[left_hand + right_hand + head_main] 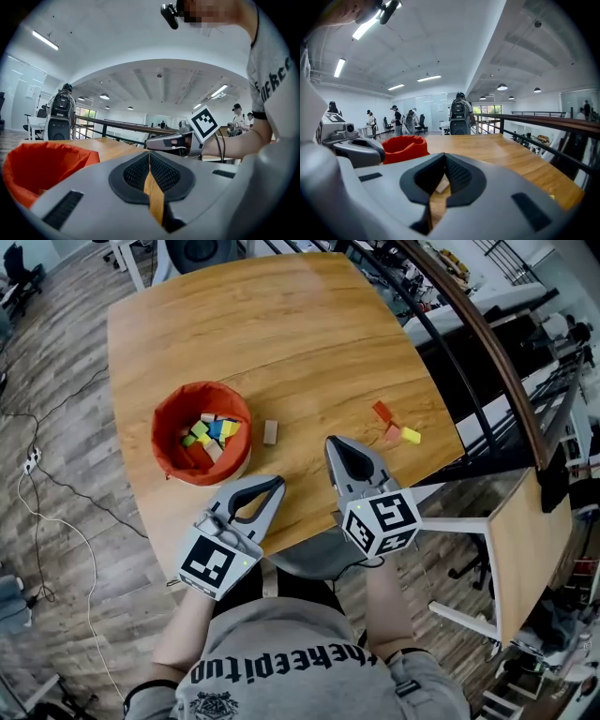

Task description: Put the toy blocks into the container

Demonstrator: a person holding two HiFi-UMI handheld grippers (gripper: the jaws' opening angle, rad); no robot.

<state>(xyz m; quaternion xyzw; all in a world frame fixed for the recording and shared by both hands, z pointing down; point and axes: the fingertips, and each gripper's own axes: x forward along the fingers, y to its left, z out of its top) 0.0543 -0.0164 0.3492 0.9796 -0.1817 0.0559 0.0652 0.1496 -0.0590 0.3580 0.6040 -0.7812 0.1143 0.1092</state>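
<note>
Two grippers, both mine, sit low at the near edge of the table (309,334). The left gripper (275,484) has its jaws pressed together and the right gripper (333,444) is closed too, both empty; I'd say I'm between picks. Just ahead between them lies a plain wooden block (270,432), loose and likely next since it's closest. Left of it, the red fabric container (169,418) already holds several coloured blocks (211,430). Farther right, a red block (380,412), pink block (392,434) and yellow block (411,436) cluster near the table edge, not yet in.
</note>
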